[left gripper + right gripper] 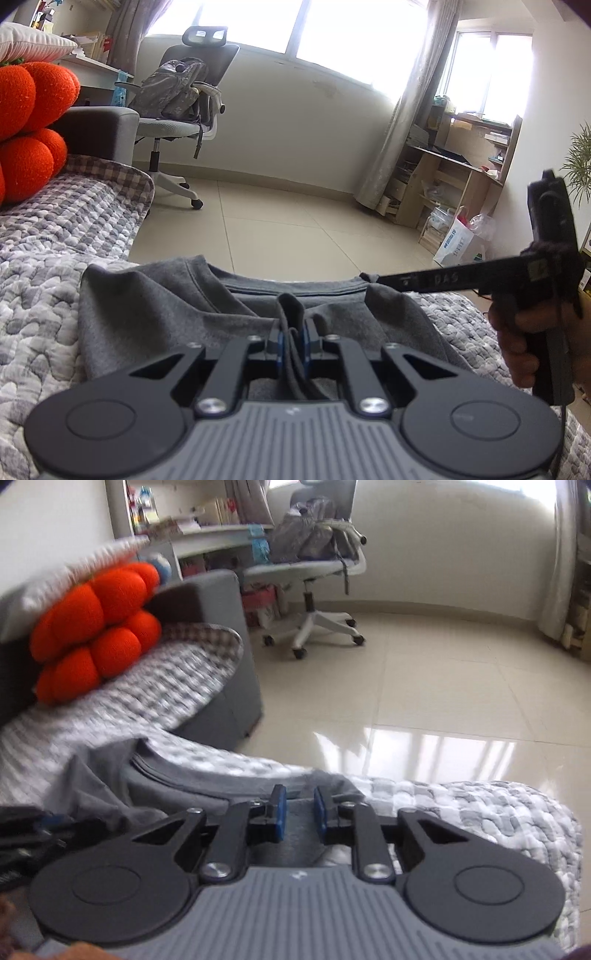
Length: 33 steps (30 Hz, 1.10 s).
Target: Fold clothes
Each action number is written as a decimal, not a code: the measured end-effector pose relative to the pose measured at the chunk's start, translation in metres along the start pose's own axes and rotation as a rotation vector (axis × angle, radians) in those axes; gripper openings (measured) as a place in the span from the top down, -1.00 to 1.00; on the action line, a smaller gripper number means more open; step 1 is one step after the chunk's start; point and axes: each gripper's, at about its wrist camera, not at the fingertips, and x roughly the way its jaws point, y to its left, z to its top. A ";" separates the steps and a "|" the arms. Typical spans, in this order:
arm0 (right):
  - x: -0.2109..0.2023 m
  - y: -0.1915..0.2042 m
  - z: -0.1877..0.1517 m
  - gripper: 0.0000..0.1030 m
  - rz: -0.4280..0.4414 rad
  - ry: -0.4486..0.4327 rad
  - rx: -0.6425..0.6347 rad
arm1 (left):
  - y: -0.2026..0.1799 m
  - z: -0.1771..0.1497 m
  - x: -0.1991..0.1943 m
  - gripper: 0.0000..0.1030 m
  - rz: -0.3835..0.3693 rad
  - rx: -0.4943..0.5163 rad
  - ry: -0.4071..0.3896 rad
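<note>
Both blue-padded fingers [282, 343] of the left gripper [293, 341] are pressed nearly together on a raised fold of the grey sweatshirt [155, 314], pinching it. The right gripper [300, 808] has its two fingers a narrow way apart; grey cloth lies under the gap, but in its own view I cannot tell whether the pads press on it. In the left wrist view the right gripper [373, 277] comes in from the right with its tip at a lifted corner of the sweatshirt.

One sweatshirt lies bunched on the near edge of one grey-and-white quilted cover [48, 258], neckline toward the far side, by the tiled floor [288, 221]. One orange cushion [29, 122] sits far left on the cover, and one office chair [184, 110] with one backpack [173, 88] on its seat stands farther off.

Only the left wrist view shows the person's right hand [528, 347], wrapped around the upright grip with the tool reaching leftward, roughly level. It also shows a wooden shelf [458, 162] far right and one white bag [458, 243] on the floor beside it. The right wrist view, blurred, shows the left gripper's dark body at its left edge.
</note>
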 end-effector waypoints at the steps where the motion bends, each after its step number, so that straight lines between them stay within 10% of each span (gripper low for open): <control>1: -0.001 -0.001 -0.001 0.59 -0.006 -0.011 0.002 | 0.000 0.000 0.000 0.84 -0.001 0.000 0.000; 8: -0.016 -0.041 -0.009 0.54 -0.050 -0.012 0.113 | -0.001 0.000 0.001 0.84 0.004 0.014 0.001; 22: 0.013 0.017 0.006 0.46 -0.103 0.014 -0.088 | -0.001 -0.001 -0.001 0.84 0.003 0.009 -0.002; 33: -0.007 -0.046 -0.003 0.45 0.155 -0.094 0.268 | -0.002 -0.002 -0.001 0.84 0.009 0.012 0.001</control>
